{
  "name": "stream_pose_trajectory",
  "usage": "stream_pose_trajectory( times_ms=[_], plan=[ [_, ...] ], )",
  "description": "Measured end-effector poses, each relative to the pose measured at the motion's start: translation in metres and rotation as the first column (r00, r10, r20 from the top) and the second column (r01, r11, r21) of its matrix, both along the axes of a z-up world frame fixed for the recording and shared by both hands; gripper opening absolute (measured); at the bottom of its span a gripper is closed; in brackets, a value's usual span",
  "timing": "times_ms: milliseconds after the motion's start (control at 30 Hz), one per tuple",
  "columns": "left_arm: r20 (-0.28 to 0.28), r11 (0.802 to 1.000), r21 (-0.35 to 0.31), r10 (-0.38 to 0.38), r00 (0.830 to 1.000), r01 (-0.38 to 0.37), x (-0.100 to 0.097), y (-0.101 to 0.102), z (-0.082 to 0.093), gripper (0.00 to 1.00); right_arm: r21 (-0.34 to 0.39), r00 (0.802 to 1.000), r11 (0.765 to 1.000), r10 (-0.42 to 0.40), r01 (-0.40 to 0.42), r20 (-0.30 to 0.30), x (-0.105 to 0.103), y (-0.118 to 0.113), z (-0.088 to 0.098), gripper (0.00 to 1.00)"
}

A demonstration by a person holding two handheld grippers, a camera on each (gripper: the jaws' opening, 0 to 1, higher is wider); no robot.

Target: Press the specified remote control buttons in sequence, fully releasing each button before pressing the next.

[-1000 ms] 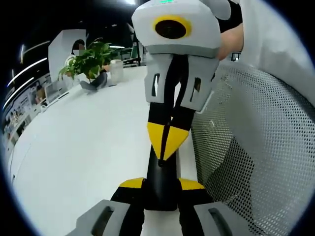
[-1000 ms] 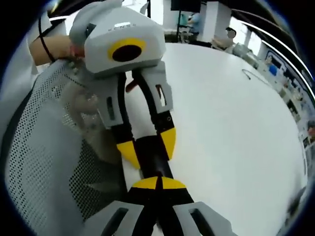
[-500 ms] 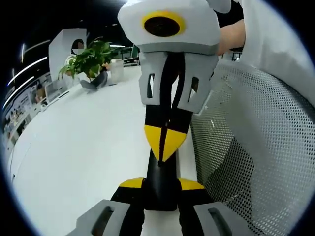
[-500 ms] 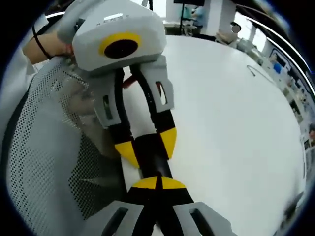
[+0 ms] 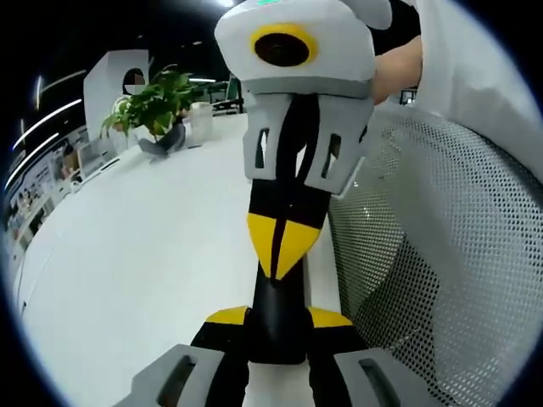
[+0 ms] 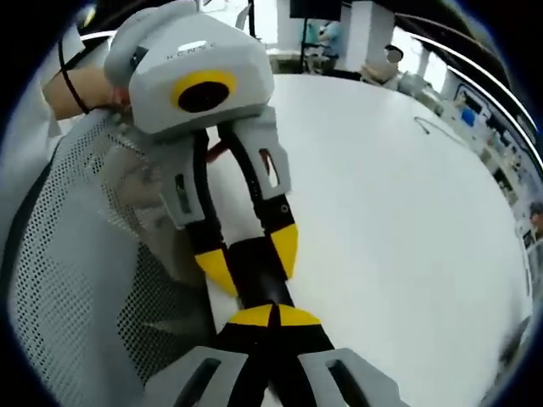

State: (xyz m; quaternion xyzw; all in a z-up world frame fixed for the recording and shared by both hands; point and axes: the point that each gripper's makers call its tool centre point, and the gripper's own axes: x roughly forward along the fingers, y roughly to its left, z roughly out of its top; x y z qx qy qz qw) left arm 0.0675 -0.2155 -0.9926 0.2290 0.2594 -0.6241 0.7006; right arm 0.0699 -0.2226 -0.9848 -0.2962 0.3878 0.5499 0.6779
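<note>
In the left gripper view, the left gripper (image 5: 277,322) was seen low in the frame, its yellow-tipped jaws clamped on the near end of a slim black remote (image 5: 278,318). Just beyond, the right gripper (image 5: 282,254) was pointed back toward the camera, its jaws drawn together and its yellow tips set on the remote's top. The remote was held over the edge of a white table (image 5: 144,254). A white mesh chair back (image 5: 441,271) was seen to the right. Far across the table, a potted plant (image 5: 153,106) was visible.

In the right gripper view, the right gripper (image 6: 273,315) was closed above the remote (image 6: 259,267), which was flanked by the left gripper's (image 6: 246,254) jaws.
</note>
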Motion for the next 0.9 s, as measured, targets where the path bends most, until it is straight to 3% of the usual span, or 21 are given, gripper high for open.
stream_pose_trajectory(
  times_ms=[233, 400, 600, 900],
  plan=[
    [-0.001, 1.0, -0.002, -0.003, 1.0, 0.003, -0.0001, 0.0004, 0.0, 0.24, -0.002, 0.998, 0.998, 0.058, -0.058, 0.005, -0.0058, 0.0059, -0.0001, 0.0],
    [-0.008, 1.0, -0.005, -0.004, 1.0, 0.004, -0.0006, 0.0004, 0.0, 0.24, -0.043, 0.993, 0.993, 0.113, -0.113, 0.012, -0.007, 0.0064, -0.0019, 0.0],
    [-0.007, 1.0, -0.003, -0.005, 1.0, 0.005, -0.0005, 0.0005, -0.0001, 0.24, -0.07, 0.996, 0.994, 0.086, -0.087, -0.013, -0.0053, 0.0066, -0.0036, 0.0],
    [-0.001, 1.0, 0.001, -0.006, 1.0, 0.006, -0.0002, 0.0002, -0.0005, 0.24, -0.09, 0.992, 0.99, 0.113, -0.107, 0.055, -0.0066, 0.0053, -0.0041, 0.0]
  ],
)
